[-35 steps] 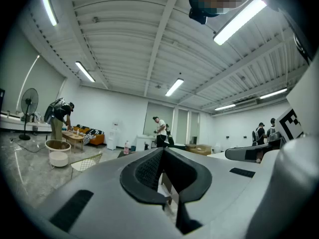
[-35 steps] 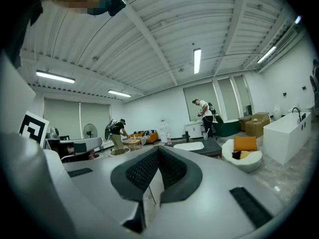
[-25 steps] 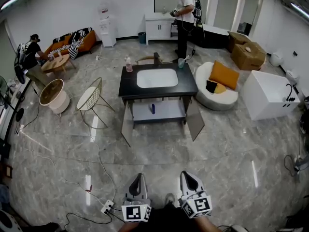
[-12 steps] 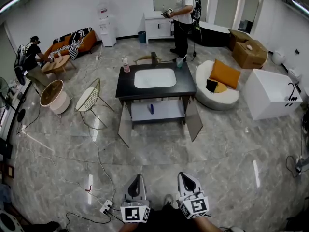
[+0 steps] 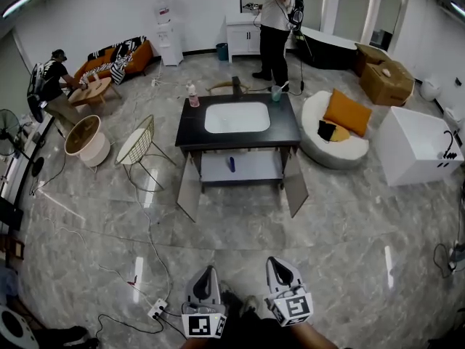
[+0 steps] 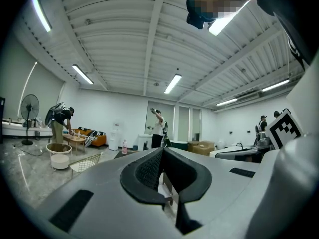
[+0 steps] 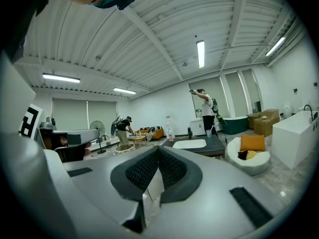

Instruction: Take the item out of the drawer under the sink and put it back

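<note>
The sink cabinet (image 5: 289, 126) has a black top and a white basin and stands mid-room in the head view. Both its lower doors hang open. On the shelf inside lies a small blue item (image 5: 231, 163). My left gripper (image 5: 205, 276) and right gripper (image 5: 279, 269) sit at the bottom edge, close to my body and far from the cabinet. Both are shut with nothing between the jaws. In the left gripper view the left gripper (image 6: 162, 154) shows its pads meeting. The right gripper (image 7: 157, 153) looks the same in the right gripper view, aimed toward the basin (image 7: 190, 144).
A pink bottle (image 5: 193, 95) and a cup (image 5: 276, 93) stand on the counter. A wire chair (image 5: 136, 145) and a round tub (image 5: 86, 140) are left of the cabinet, a beanbag with an orange cushion (image 5: 341, 115) to its right. Cables and a power strip (image 5: 156, 310) lie near my feet. A person (image 5: 275, 20) stands behind.
The head view has shifted a little and both grippers sit slightly lower in it. The person at the back has moved right and raised an arm. Both grippers stay shut.
</note>
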`<action>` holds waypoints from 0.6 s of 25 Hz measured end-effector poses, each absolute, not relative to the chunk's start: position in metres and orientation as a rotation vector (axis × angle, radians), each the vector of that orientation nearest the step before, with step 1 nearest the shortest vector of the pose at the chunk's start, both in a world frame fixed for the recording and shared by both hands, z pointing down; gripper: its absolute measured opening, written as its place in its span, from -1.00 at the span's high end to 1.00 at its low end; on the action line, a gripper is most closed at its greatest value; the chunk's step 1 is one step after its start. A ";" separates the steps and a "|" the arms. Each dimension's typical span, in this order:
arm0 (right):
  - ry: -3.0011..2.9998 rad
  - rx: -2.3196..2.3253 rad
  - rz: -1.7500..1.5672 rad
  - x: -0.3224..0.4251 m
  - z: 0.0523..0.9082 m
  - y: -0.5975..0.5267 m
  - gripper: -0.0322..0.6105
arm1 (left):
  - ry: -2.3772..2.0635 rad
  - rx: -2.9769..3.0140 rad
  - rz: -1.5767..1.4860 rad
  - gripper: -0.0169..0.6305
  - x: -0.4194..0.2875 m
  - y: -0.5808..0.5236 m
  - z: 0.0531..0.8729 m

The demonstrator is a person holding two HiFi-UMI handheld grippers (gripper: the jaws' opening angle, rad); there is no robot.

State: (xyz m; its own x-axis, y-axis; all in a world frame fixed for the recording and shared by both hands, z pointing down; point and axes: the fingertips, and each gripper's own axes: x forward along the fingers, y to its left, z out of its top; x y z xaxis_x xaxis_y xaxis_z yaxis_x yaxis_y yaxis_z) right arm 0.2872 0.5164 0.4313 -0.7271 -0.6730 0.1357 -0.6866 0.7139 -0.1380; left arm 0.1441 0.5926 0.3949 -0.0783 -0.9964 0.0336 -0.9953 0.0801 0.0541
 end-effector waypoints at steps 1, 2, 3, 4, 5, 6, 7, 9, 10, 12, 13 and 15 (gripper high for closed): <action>-2.825 1.128 0.285 0.286 0.435 0.512 0.87 | -2.267 2.086 -0.021 0.91 0.141 0.588 0.396; -2.816 1.125 0.290 0.284 0.438 0.507 0.87 | -2.271 2.083 -0.017 0.91 0.138 0.583 0.396; -2.812 1.120 0.292 0.281 0.440 0.501 0.87 | -2.276 2.083 -0.017 0.91 0.135 0.576 0.397; -2.811 1.118 0.289 0.276 0.441 0.493 0.87 | -2.279 2.083 -0.019 0.91 0.131 0.568 0.397; -2.815 1.118 0.280 0.270 0.440 0.484 0.87 | -2.281 2.084 -0.025 0.91 0.126 0.559 0.398; -2.821 1.116 0.266 0.263 0.439 0.474 0.87 | -2.283 2.086 -0.033 0.91 0.120 0.549 0.399; -2.828 1.111 0.248 0.256 0.438 0.464 0.87 | -2.284 2.087 -0.040 0.91 0.113 0.539 0.400; -2.836 1.097 0.225 0.239 0.437 0.447 0.87 | -2.284 2.086 -0.049 0.91 0.098 0.519 0.402; -2.836 1.093 0.222 0.231 0.436 0.438 0.87 | -2.282 2.083 -0.054 0.91 0.090 0.509 0.403; -2.832 1.085 0.203 0.214 0.431 0.419 0.87 | -2.286 2.076 -0.065 0.91 0.071 0.488 0.401; -2.823 1.084 0.199 0.205 0.430 0.409 0.87 | -2.291 2.072 -0.071 0.91 0.061 0.478 0.400; -2.808 1.080 0.203 0.188 0.433 0.387 0.87 | -2.299 2.062 -0.084 0.91 0.042 0.458 0.399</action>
State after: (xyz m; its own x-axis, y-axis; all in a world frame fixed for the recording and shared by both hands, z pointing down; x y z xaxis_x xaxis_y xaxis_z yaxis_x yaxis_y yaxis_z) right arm 0.1881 0.3869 0.4327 -0.7365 -0.6560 0.1651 -0.6730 0.7353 -0.0801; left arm 0.0416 0.4578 0.3988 -0.1083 -0.9941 0.0026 -0.9913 0.1082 0.0752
